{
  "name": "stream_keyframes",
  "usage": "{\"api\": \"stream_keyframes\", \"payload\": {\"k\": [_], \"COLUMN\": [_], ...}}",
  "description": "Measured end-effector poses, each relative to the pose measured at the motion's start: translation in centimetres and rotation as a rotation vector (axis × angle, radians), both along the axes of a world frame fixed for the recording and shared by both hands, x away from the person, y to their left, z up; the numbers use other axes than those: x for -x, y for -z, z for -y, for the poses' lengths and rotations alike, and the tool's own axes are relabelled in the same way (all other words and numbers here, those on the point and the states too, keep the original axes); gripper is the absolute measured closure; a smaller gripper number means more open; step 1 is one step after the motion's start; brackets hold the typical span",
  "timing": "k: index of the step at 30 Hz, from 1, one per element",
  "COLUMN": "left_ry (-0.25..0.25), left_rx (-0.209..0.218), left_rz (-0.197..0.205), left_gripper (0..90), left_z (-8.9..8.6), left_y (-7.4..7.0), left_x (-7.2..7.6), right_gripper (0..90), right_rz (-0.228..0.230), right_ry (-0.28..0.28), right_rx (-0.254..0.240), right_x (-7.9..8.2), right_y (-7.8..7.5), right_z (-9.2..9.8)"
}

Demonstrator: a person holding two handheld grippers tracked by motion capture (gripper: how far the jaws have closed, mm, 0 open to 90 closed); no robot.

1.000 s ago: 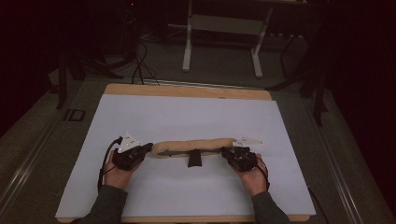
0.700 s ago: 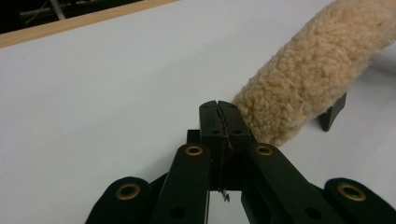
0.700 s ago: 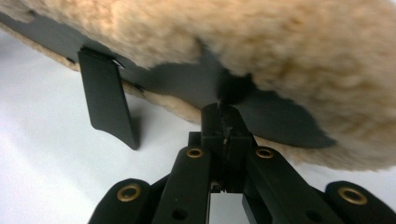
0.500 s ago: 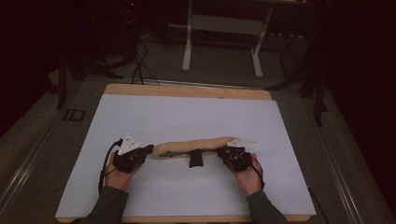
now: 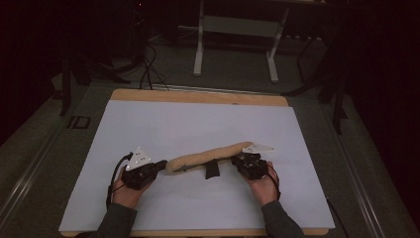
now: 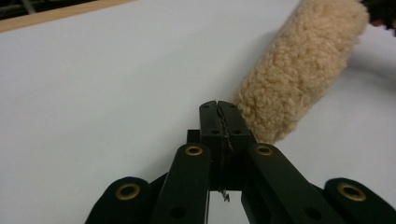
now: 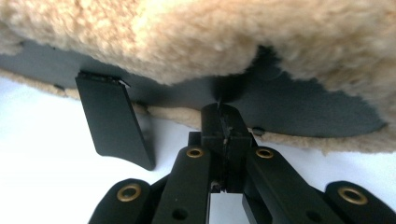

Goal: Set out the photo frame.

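Note:
A long tan fleece pad [image 5: 208, 156] with a black underside lies slanted on the white sheet [image 5: 198, 119], its right end farther from me. A short black strap tab [image 5: 212, 171] sticks out from its near side. My left gripper [image 5: 161, 166] is shut, its tips beside the pad's left end [image 6: 299, 79] with nothing seen between the left gripper's tips [image 6: 219, 106]. My right gripper [image 5: 237, 160] is shut near the pad's right end. In the right gripper view the right gripper's tips [image 7: 223, 109] meet the black underside below the fleece [image 7: 187, 42], right of the tab [image 7: 114, 121]. Whether they pinch it is unclear.
The white sheet covers a wooden board whose far edge [image 5: 198, 96] shows. Beyond the table stand a white metal frame [image 5: 235, 44] and dark cables [image 5: 148, 69] on the floor. The surroundings are dark.
The pad has swung from lying level across the sheet to slanting, its right end now farther away and its left end nearer. Both hands have shifted only slightly.

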State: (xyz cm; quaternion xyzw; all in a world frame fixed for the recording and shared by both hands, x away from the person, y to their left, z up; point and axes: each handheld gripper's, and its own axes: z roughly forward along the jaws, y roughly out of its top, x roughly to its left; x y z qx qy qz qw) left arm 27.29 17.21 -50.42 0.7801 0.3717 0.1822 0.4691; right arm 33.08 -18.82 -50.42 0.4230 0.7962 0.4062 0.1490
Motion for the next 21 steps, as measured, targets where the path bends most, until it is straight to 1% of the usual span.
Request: {"api": "stream_keyframes", "payload": {"k": [4,8,15,21], "left_ry": [0.013,0.024,0.046,0.064], "left_rx": [-0.005,-0.007,-0.021,-0.020], "left_rz": [0.002,0.004,0.013,0.013], "left_gripper": [90.0,90.0,90.0,90.0], "left_z": [0.2,0.5,1.1,1.4], "left_y": [0.0,0.0,0.0,0.0], "left_x": [0.3,0.5,1.0,1.4], "right_gripper": [90.0,90.0,90.0,90.0], "right_rz": [-0.002,0.000,0.004,0.003], "right_ry": [-0.004,-0.016,-0.018,-0.022], "right_rx": [0.004,0.020,0.025,0.033], "right_x": [-0.2,-0.2,-0.4,-0.5], "right_y": [-0.2,-0.4,-0.7,-1.0], "right_z": [-0.2,-0.6,-1.0,-1.3]}}
